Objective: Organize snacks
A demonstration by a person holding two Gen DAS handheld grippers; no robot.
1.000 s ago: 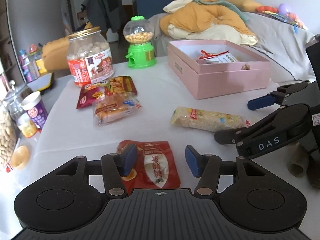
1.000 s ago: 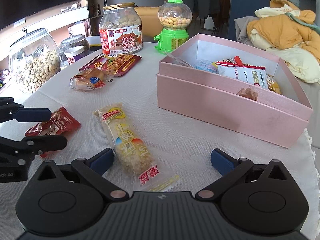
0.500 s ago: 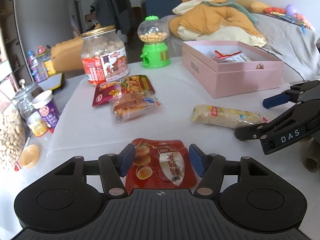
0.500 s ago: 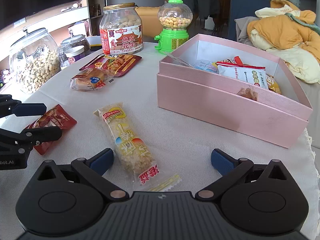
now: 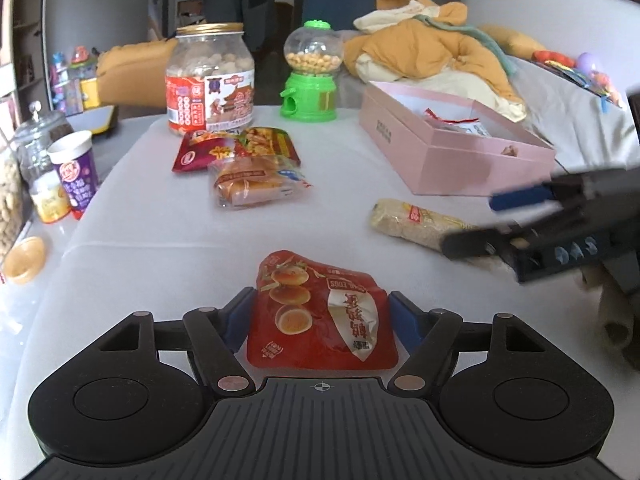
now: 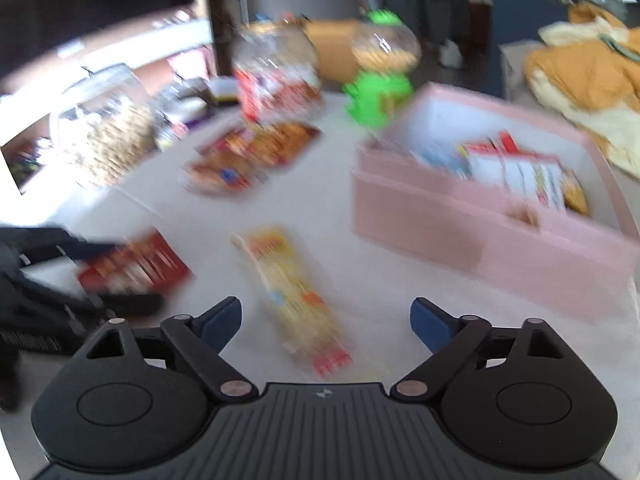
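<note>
The red snack pouch lies on the white-clothed desk between the left gripper's blue pads, contact unclear, while the right gripper gapes wide above the yellow bar, the pink box at two o'clock, lettering blurred.
</note>
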